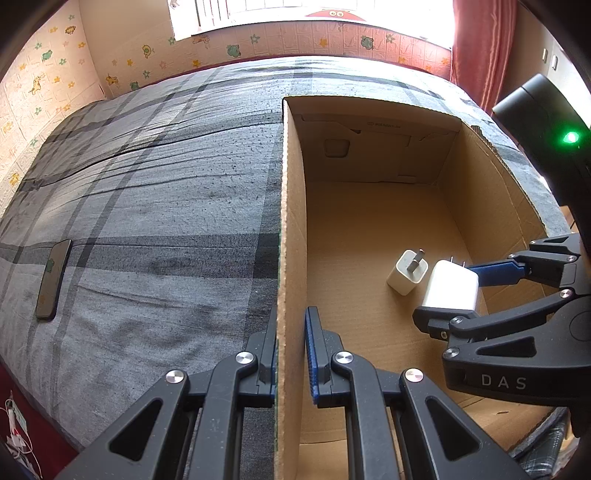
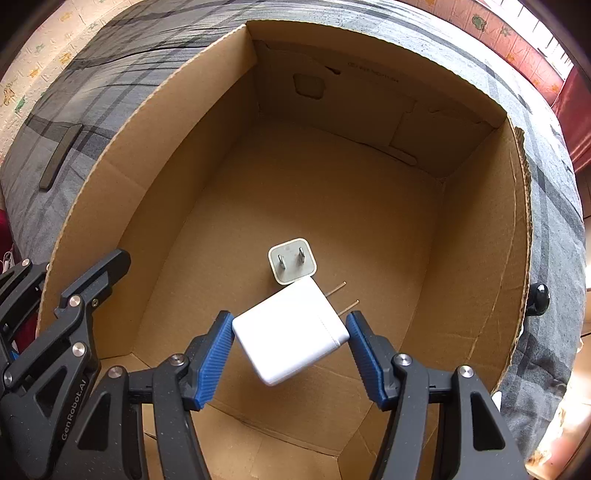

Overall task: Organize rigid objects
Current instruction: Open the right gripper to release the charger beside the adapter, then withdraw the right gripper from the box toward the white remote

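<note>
Only the left wrist view shows the left gripper (image 1: 291,354) clamped on the cardboard box's (image 1: 291,221) left wall, one blue pad inside, the other hidden outside. The phone (image 1: 53,278) lies on the plaid bedcover (image 1: 166,184) at mid left. In the right wrist view, the right gripper (image 2: 291,332) reaches down into the box, jaws closed on the large white charger (image 2: 290,332), tilted, prongs toward the upper right. The small white charger (image 2: 292,260) rests on the box floor just above it; whether they touch is unclear.

Daylight from the window (image 1: 314,14) blows out beyond the cardboard box (image 1: 291,221); frames stay sharp, fisheye edges bend and darken.
</note>
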The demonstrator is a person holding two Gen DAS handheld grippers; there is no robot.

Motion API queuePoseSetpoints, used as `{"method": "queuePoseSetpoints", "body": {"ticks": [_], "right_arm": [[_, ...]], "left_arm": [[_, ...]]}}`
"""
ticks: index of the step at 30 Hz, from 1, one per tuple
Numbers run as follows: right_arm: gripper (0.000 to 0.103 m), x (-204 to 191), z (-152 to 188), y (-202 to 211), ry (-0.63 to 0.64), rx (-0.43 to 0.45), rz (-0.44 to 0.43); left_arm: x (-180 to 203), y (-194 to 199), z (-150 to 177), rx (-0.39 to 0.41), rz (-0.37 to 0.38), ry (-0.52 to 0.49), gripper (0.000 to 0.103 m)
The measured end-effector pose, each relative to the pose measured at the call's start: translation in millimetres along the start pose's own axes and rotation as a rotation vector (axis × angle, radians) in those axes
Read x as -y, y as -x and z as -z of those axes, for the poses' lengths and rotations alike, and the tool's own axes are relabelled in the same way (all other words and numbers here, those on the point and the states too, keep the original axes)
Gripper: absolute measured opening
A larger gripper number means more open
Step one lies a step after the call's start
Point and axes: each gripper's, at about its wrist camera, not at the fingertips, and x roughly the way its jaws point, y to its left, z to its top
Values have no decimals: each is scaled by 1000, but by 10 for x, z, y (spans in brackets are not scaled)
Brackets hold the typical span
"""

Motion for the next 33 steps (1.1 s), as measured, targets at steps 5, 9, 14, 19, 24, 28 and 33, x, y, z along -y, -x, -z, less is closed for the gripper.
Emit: {"method": "queuePoseSetpoints", "body": {"ticks": [5, 9, 14, 19, 24, 28, 33], "right_arm": [[67, 24, -18, -13, -10, 2, -20], [69, 68, -28, 53, -15, 23, -18], [69, 93, -50, 170, -26, 59, -19], [69, 81, -25, 344, -16, 99, -3], [70, 3, 50, 482, -16, 124, 14], [73, -5, 89, 656, -17, 149, 25], [79, 73, 116, 797, -33, 183, 28]], "left_arm": [[-2, 5, -1, 0, 0, 1, 13], [-4, 0, 1, 0, -6, -2, 13], [-10, 1, 0, -2, -2, 1, 12], [-9, -2, 2, -2, -2, 1, 13], [-6, -2, 1, -2, -2, 0, 13], [-6, -3, 2, -1, -2, 0, 12], [-6, -2, 1, -2, -3, 0, 12]]}}
